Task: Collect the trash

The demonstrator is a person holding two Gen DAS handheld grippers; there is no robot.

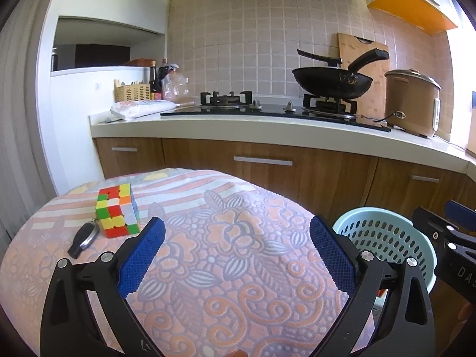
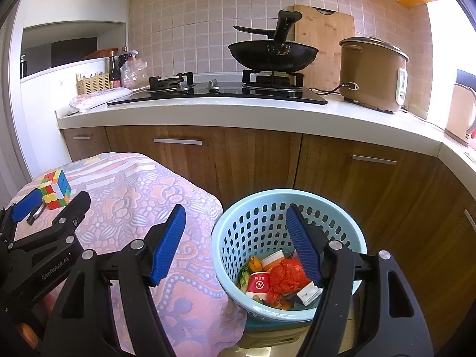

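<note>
Tongs are seen nearest in both views: the left tongs (image 1: 236,232) are spread wide and hold nothing above the flowered table (image 1: 238,267), and the right tongs (image 2: 236,232) are likewise spread and empty over the near rim of the pale blue basket (image 2: 290,199). Trash is gathered at the bottom of that basket, just beside the table: a red and white paper cup (image 2: 258,285), a crumpled red bag (image 2: 287,276) and other scraps. Farther off on the table, a puzzle cube (image 1: 119,211) and a key fob (image 1: 84,238) lie touching; neither is judged to be trash. No loose trash is seen on the table, so collecting is judged nearly or fully done. Next, a check for leftover scraps is called for.
</note>
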